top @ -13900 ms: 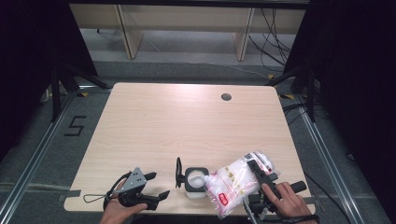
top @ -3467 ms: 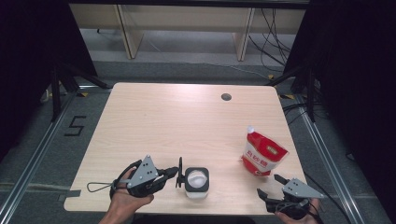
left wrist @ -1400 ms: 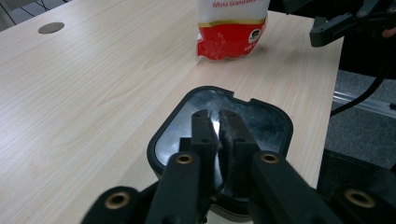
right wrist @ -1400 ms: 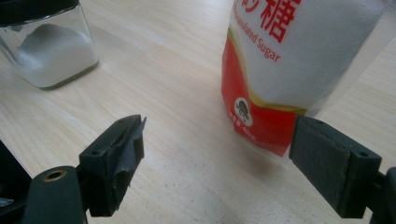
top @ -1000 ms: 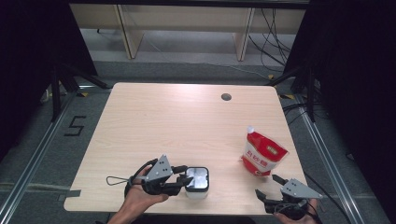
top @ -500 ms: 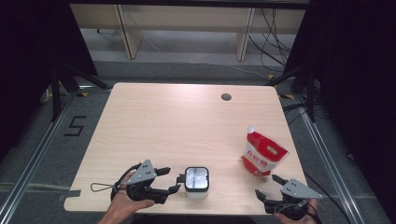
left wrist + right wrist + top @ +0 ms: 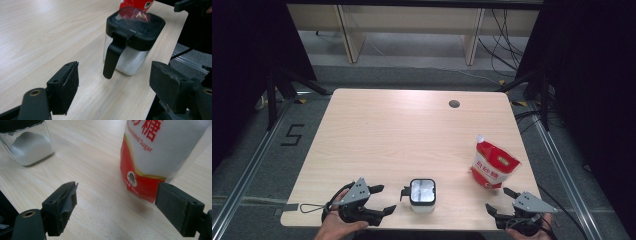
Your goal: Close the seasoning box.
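A glass jar (image 7: 422, 195) with a black lid and a black handle stands near the table's front edge, part full of white sugar; its lid is down (image 7: 132, 30). My left gripper (image 7: 381, 199) rests to its left, open, with the jar's handle (image 7: 111, 60) a short way ahead of the jaws. A red and white sugar pouch (image 7: 492, 166) stands upright at the right. My right gripper (image 7: 501, 200) sits open at the front right corner, just short of the pouch (image 7: 160, 152). The jar (image 7: 26, 142) shows at the upper left of the right gripper view.
The light wooden table (image 7: 402, 135) has a round cable hole (image 7: 454, 104) near its far edge. A metal frame and cables lie on the floor around it. The front edge of the table runs close under both grippers.
The pouch went from my right gripper to standing on the table. My left gripper closed the jar's lid, then drew back to the left and now rests open.
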The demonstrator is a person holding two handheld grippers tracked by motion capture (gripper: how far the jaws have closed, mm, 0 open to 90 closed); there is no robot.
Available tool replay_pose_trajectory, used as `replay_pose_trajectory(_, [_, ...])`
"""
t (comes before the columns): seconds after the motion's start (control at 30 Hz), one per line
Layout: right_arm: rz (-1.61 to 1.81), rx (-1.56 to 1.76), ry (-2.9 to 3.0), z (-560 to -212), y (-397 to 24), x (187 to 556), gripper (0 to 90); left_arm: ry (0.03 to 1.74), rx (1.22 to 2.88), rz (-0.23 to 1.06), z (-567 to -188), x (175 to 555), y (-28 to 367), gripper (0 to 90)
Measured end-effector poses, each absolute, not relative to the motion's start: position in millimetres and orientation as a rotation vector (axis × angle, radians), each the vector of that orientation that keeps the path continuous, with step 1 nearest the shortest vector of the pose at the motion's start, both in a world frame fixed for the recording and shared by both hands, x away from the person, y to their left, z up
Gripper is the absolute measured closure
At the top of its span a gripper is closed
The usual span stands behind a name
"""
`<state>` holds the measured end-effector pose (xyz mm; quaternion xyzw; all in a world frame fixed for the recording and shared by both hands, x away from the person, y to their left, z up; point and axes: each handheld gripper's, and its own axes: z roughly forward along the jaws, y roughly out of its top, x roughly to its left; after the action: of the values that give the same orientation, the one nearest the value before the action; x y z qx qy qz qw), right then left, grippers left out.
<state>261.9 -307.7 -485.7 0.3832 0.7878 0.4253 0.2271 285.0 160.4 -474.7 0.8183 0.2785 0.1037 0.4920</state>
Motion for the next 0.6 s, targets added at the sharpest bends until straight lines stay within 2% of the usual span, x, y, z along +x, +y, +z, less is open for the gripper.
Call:
replay_pose_trajectory(0.2, [1.202, 1.033, 2.171, -486, -306, 262, 16.5, 0.715, 2.005, 0.254, -483, 280, 164, 16.8])
replay_pose_trajectory(0.5, [1.202, 1.079, 2.223, -487, -299, 252, 15.8, 0.7, 2.043, 0.254, -490, 272, 164, 15.2])
replay_pose_trajectory(0.6, [1.188, 0.986, 2.225, -488, -301, 255, 15.8, 0.715, 2.046, 0.257, -491, 269, 161, 15.1])
